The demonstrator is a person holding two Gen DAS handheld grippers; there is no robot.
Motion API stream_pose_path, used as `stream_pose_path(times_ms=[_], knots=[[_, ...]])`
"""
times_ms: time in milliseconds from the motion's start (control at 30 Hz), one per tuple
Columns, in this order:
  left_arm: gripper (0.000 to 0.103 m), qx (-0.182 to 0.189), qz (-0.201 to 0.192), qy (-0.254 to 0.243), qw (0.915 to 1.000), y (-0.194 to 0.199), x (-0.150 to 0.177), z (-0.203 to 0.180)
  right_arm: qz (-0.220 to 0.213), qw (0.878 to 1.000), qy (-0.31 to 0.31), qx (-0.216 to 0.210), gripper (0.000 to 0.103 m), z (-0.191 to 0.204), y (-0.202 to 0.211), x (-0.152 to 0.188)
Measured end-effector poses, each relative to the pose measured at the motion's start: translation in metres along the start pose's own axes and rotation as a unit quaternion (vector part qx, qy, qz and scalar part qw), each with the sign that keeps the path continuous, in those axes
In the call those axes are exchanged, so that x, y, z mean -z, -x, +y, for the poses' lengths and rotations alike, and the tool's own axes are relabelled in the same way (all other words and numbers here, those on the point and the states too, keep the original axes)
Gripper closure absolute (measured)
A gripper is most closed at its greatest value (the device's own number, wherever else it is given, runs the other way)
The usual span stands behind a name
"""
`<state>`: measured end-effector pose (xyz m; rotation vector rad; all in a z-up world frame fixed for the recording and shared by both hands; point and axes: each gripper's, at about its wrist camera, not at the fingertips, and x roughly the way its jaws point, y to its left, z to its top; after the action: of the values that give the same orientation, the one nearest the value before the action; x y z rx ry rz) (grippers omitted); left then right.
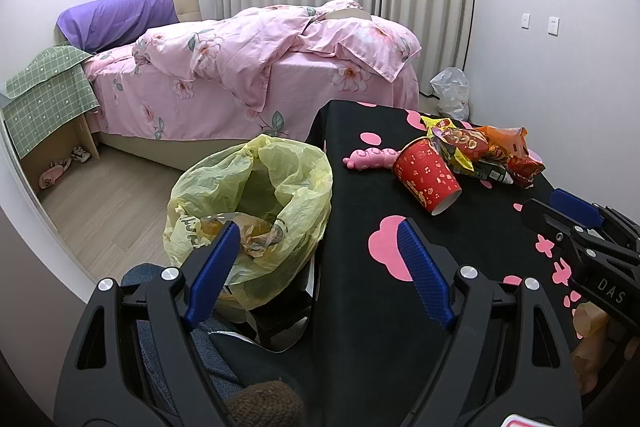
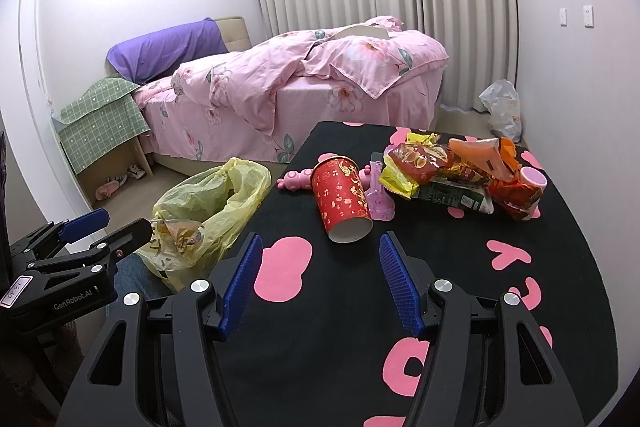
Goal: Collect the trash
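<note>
A red paper cup with gold print is seen lying on its side on the black table cover with pink shapes, its open mouth toward the near edge. A heap of crumpled snack wrappers is located just right of and beyond the cup, with a pink plastic toy touching the cup's far left side. A yellow plastic bin bag is positioned at the table's left edge, mouth open, with wrappers inside. The left gripper is held above the bag rim and table edge, jaws wide and empty. The right gripper is held near the cup, jaws wide and empty.
</note>
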<state>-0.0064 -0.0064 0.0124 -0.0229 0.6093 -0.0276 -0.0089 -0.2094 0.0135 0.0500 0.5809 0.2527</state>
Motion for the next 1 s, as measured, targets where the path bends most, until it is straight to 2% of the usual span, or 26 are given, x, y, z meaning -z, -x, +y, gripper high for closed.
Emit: stream_pose_path(times_ms=[700,1000], knots=[[0.026,0.0,-0.001,0.0,1.0,0.0,0.0,0.0,-0.004,1.0,-0.004,0.0,0.045,-0.003,0.0,0.0],[0.026,-0.005,-0.025,-0.002,0.9997,0.011,-0.007,0.003,-0.017,1.0,-0.01,-0.005,0.045,-0.004,0.006,-0.001]])
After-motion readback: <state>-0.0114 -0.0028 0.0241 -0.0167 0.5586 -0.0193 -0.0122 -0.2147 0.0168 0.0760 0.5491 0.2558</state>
